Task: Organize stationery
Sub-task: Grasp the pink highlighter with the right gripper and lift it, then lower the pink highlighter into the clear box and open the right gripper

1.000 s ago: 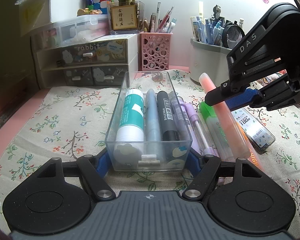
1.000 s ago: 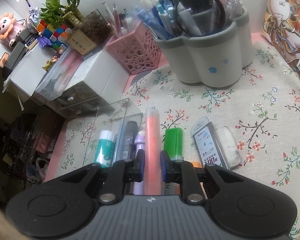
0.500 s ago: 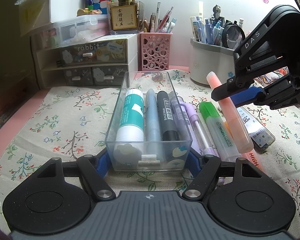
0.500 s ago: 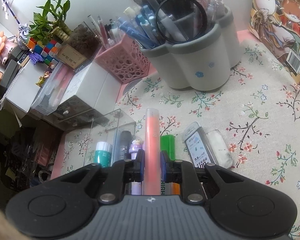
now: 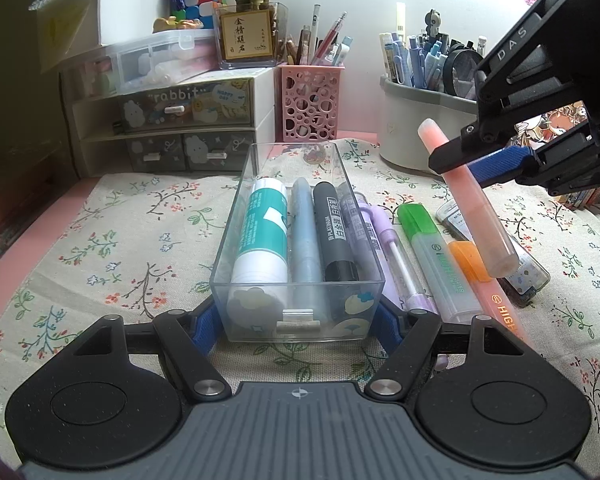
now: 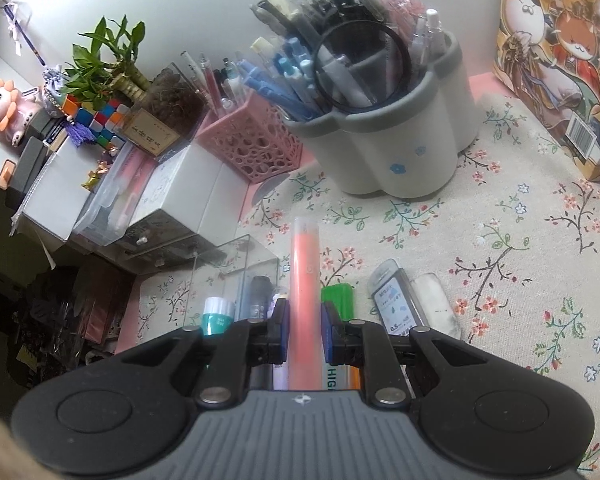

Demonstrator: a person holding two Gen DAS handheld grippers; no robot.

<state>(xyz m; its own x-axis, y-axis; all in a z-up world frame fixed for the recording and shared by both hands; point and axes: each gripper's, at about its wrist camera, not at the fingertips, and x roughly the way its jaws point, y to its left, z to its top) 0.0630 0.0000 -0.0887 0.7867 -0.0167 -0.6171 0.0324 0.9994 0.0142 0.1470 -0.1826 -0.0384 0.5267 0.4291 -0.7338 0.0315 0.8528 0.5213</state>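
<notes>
My left gripper is shut on the near end of a clear tray, its blue pads pressing both side walls. Inside the tray lie a teal-and-white glue stick, a blue-grey pen, a black marker and a greyish-purple pen. My right gripper is shut on a pink highlighter and holds it tilted in the air, right of the tray. On the cloth below lie a lilac pen, a green highlighter and an orange highlighter.
A lead case and a white eraser lie right of the highlighters. A grey pen holder and a pink mesh cup stand behind. A small drawer unit stands back left. A colourful box stands far right.
The right gripper has lifted the pink highlighter off the cloth, up and to the right in the left wrist view. The left gripper and the tray have stayed put.
</notes>
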